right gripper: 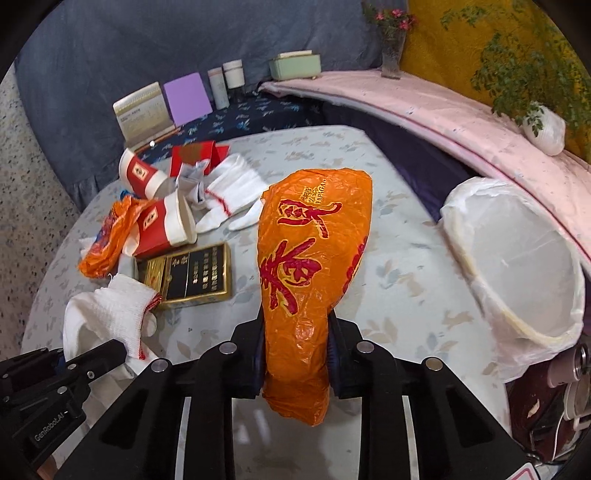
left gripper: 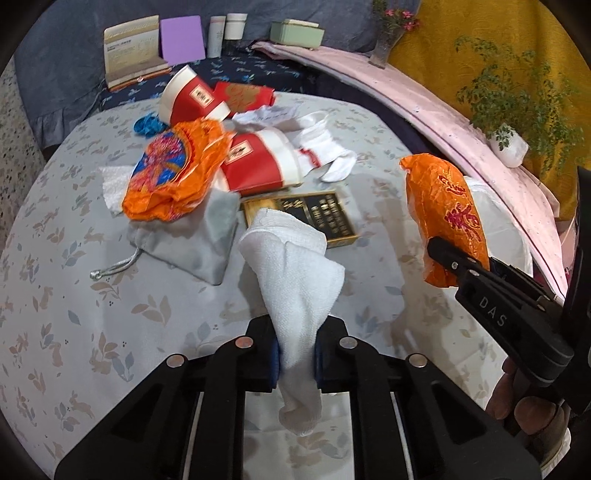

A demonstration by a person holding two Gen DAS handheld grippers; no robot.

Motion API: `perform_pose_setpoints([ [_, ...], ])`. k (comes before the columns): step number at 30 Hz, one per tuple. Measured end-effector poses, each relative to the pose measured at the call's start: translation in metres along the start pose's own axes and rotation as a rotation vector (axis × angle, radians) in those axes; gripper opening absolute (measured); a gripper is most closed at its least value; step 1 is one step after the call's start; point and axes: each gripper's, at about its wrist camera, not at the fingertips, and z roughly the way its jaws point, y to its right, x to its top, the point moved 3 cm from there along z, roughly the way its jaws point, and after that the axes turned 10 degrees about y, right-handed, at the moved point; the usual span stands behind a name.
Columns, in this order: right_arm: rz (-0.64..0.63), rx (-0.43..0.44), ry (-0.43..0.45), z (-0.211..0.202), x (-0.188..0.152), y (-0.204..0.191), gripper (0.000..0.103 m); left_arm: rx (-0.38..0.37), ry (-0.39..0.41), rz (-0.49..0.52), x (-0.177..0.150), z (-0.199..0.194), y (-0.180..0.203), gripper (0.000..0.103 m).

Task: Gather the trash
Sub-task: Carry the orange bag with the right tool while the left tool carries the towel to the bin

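Observation:
My left gripper [left gripper: 295, 360] is shut on a crumpled white cloth [left gripper: 295, 273], which stands up above the flowered tablecloth [left gripper: 92, 332]. My right gripper [right gripper: 297, 356] is shut on an orange plastic bag with red characters [right gripper: 314, 258]; the same orange bag [left gripper: 441, 218] shows at the right of the left wrist view. A bin lined with a white bag [right gripper: 517, 258] stands open at the right edge of the table. Ahead lie another orange wrapper [left gripper: 173, 173], two red-and-white paper cups [left gripper: 258, 162], white gloves [left gripper: 325, 151], a black-and-gold box [left gripper: 317, 218] and a grey drawstring pouch [left gripper: 192, 236].
Behind the table a dark cloth bears a calendar card [left gripper: 133, 51], a purple card [left gripper: 183, 38], two white bottles [left gripper: 225, 31] and a green box [left gripper: 295, 33]. A pink-covered ledge [right gripper: 443, 107] with a vase [right gripper: 391, 51] and a potted plant [right gripper: 546, 125] runs along the right.

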Motion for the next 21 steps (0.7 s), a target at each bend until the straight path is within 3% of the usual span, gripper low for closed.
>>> perform_pose_setpoints([
  [8, 0.040, -0.050, 0.089, -0.036, 0.019, 0.034, 0.024, -0.074, 0.054, 0.071, 0.019, -0.016, 0.048, 0.013],
  [21, 0.113, -0.208, 0.156, -0.071, 0.026, 0.132, 0.025, -0.229, 0.140, 0.183, 0.057, -0.015, 0.154, 0.013],
])
